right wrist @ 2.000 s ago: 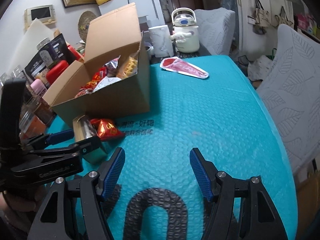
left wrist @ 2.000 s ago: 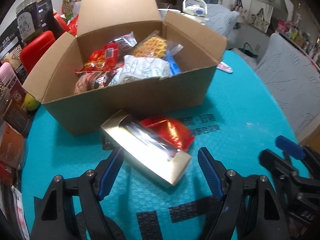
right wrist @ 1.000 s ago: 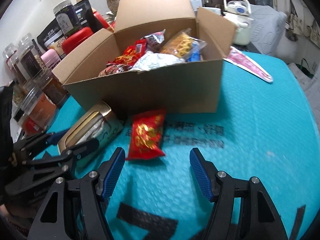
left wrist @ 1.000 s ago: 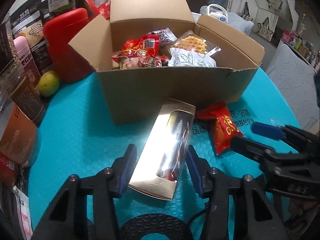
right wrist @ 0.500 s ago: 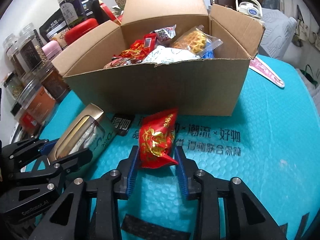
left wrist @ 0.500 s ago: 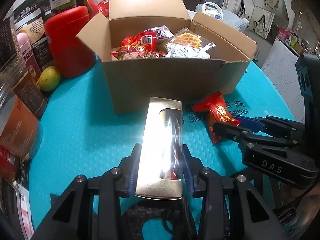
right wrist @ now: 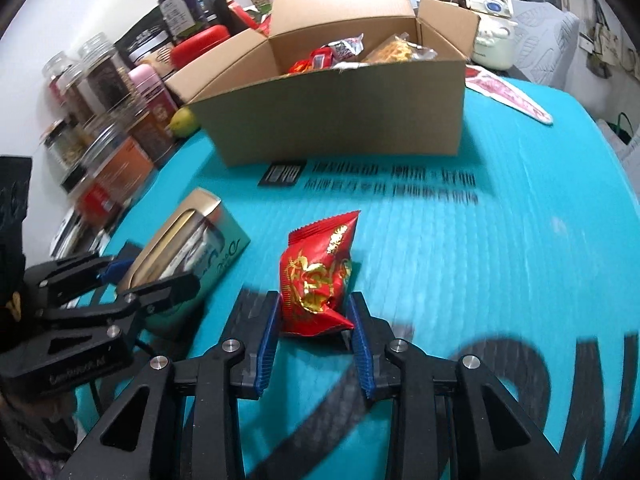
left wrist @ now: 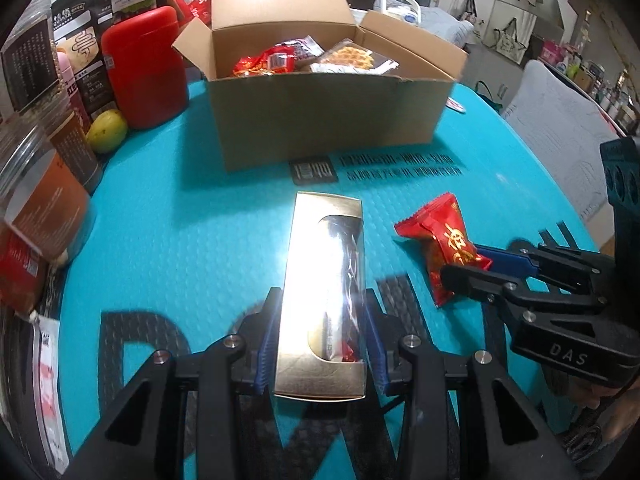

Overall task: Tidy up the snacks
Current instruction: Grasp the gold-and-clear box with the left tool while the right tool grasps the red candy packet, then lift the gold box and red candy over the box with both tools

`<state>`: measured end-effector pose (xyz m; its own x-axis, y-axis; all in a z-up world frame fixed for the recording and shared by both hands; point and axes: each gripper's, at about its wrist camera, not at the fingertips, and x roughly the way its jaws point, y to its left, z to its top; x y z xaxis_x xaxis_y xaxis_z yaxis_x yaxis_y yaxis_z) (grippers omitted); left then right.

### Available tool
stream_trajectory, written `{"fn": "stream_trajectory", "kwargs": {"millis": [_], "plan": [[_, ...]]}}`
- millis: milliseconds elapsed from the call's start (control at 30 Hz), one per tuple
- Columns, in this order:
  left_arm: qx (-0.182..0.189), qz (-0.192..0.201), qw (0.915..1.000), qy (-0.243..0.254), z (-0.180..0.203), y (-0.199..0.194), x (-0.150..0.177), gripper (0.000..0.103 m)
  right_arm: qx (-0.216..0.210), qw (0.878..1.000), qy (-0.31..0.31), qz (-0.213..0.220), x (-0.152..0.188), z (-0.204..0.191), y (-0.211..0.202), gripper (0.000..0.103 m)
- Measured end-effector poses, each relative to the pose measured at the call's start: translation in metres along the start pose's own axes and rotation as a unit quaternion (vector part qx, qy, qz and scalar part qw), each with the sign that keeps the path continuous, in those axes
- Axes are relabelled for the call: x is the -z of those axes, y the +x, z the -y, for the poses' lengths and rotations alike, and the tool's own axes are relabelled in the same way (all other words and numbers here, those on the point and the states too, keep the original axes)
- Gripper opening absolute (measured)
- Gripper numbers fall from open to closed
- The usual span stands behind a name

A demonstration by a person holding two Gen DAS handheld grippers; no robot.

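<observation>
1. My left gripper (left wrist: 322, 346) is clamped on the near end of the gold box (left wrist: 325, 300), its blue pads pressed against both long sides; these jaws have just been closing, with the box between them.
2. My right gripper (right wrist: 314, 340) is closed on the lower end of the red snack packet (right wrist: 318, 276), which juts forward from the pads; these jaws too have just been closing around it.
3. Box and packet sit side by side over the teal mat (left wrist: 172, 240), the packet to the box's right.
4. Farther ahead stands the open cardboard box (left wrist: 328, 116), flaps up, with wrapped snacks (left wrist: 312, 60) inside.
5. Left of it stand a red canister (left wrist: 146, 66), a yellow-green fruit (left wrist: 107, 130) and jars (right wrist: 100, 80).
</observation>
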<state>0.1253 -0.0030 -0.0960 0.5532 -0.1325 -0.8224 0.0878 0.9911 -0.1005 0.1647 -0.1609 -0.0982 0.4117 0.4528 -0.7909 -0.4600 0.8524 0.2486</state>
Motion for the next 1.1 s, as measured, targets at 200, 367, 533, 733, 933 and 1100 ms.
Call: {"fn": "stream_trajectory", "kwargs": {"millis": [200,367,533,733,933,1100], "plan": [[0.007,-0.011,0.9999,0.012,0.005,-0.012,0.017,0.038,-0.005,1.0,-0.003,-0.021,0.024,-0.007,-0.016,0.033],[0.003,-0.016,0.9998,0.014,0.006,-0.011,0.019,0.039,-0.002,1.0,0.009,-0.028,0.033,-0.009,-0.021,0.034],[-0.005,-0.027,0.9994,0.02,0.006,0.004,0.02,0.041,0.02,1.0,0.012,-0.014,0.029,-0.009,-0.015,0.064],[-0.018,-0.003,0.9995,0.025,0.009,0.007,0.019,0.042,0.081,0.996,-0.025,0.001,0.025,-0.022,-0.003,0.064],[-0.027,0.011,0.9991,0.032,0.01,0.005,0.021,0.038,0.109,0.994,-0.025,0.012,0.027,-0.025,0.0,0.054],[-0.024,0.013,0.9991,0.033,0.009,0.007,0.019,0.036,0.111,0.993,-0.031,0.016,0.028,-0.021,-0.004,0.035]]}}
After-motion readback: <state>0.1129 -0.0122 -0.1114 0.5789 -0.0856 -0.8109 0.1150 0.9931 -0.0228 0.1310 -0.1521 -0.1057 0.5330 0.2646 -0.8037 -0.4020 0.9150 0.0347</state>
